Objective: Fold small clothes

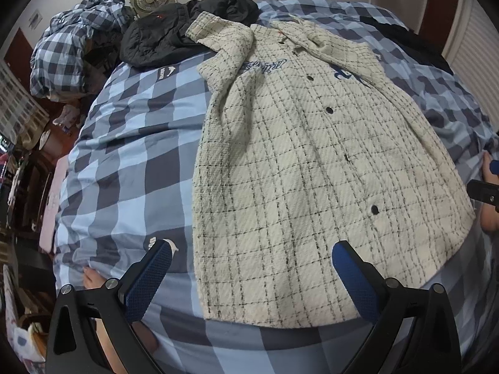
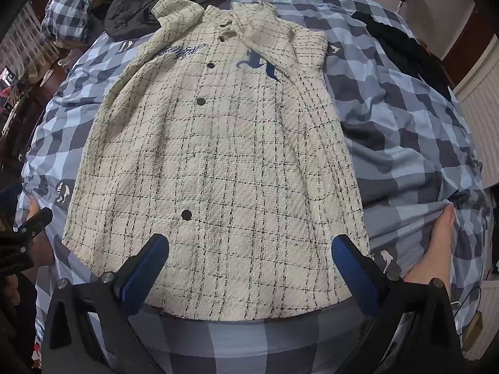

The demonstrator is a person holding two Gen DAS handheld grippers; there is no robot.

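Bearing unreadable blue script: jacket [image 2: 218, 162]

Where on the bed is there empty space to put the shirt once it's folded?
Bare checked bedspread lies left of the cream shirt, and a wider patch lies on its right. It is crowded at the far end, where the black clothes and a bunched checked quilt pile up.
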